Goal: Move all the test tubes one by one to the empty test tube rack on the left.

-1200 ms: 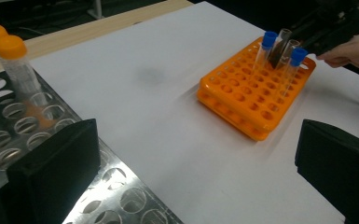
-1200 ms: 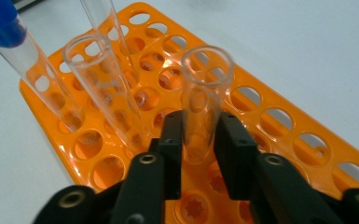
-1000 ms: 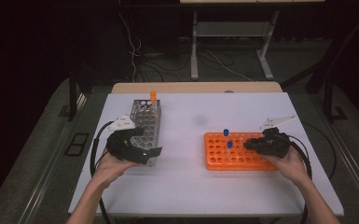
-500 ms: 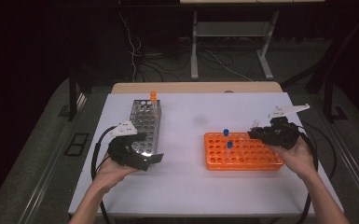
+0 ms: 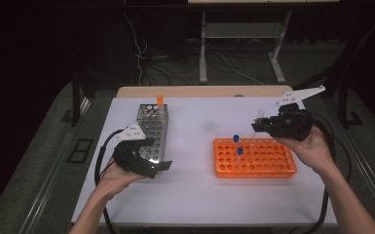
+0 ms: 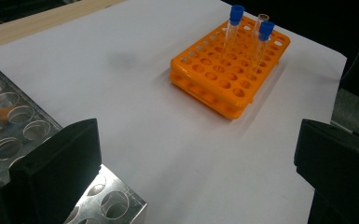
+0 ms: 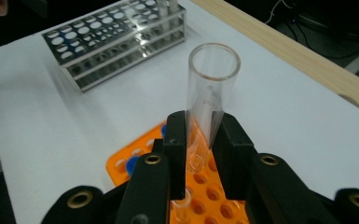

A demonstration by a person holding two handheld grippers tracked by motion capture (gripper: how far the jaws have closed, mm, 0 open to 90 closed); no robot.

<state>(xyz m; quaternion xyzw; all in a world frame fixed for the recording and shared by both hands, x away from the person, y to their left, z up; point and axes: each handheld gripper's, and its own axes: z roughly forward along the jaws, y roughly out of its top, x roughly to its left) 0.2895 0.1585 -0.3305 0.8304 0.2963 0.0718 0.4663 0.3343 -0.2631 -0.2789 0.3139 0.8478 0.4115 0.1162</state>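
My right gripper [image 5: 259, 126] is shut on a clear uncapped test tube [image 7: 210, 100], lifted above the far right of the orange rack [image 5: 254, 157]. In the right gripper view the tube stands upright between the jaws, open mouth up. The orange rack [image 6: 230, 65] holds two blue-capped tubes [image 6: 235, 25] and one uncapped tube [image 6: 261, 21]. My left gripper [image 5: 153, 163] is open near the front end of the metal rack [image 5: 152, 127], nothing between its jaws. An orange-capped tube [image 5: 159, 101] stands at the metal rack's far end.
The white table [image 5: 199, 195] has a wooden strip [image 5: 199, 91] along its far edge. Black cables trail from both grippers off the table's sides. Beyond the table lie a dark floor, cables and a stand's legs [image 5: 238, 53].
My right gripper has risen and moved right and back from the orange rack with the clear tube in it. My left gripper has shifted slightly towards the near edge.
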